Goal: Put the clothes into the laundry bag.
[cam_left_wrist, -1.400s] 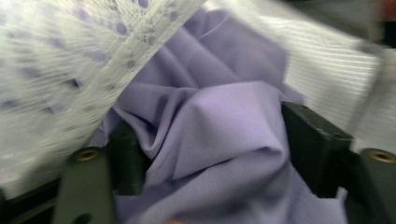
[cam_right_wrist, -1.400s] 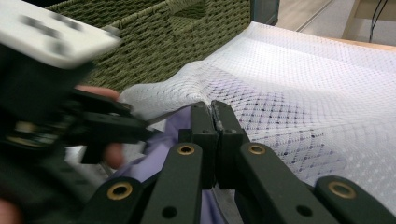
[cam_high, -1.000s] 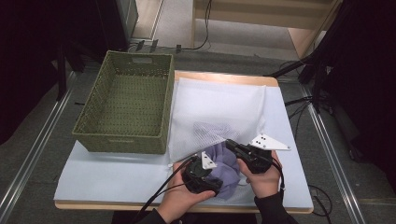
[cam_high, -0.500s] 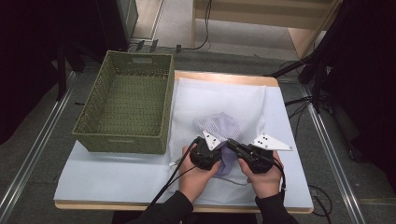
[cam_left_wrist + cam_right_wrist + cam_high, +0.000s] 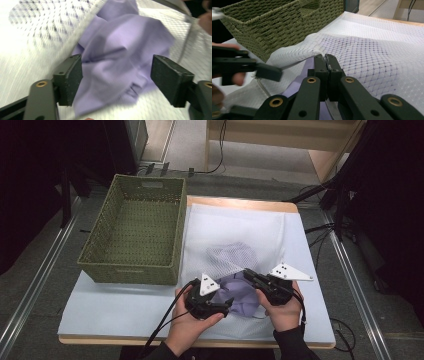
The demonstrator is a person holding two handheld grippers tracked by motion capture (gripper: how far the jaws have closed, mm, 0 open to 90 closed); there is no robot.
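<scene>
A crumpled purple cloth (image 5: pixel 239 292) lies at the mouth of a white mesh bag (image 5: pixel 235 230) spread over the table's middle, part of it showing through the mesh. My right gripper (image 5: pixel 248 272) is shut on the bag's rim and holds it lifted; in the right gripper view the jaws (image 5: pixel 327 58) meet on the mesh edge (image 5: pixel 312 45). My left gripper (image 5: pixel 226 304) sits to the left of the cloth. Its jaws have just been opening. In the left gripper view (image 5: pixel 116 75) they stand apart, with the purple cloth (image 5: pixel 120 57) lying loose between them.
A green woven basket (image 5: pixel 135 235) stands on the table's left half, with its near wall (image 5: pixel 274 22) close to the bag. A pale sheet (image 5: pixel 115 305) covers the tabletop. Cables trail off the front edge and on the floor at right.
The left gripper pushed forward to the bag's mouth with its jaws nearly shut, then drew back toward the front edge with the jaws apart. The right gripper stayed put.
</scene>
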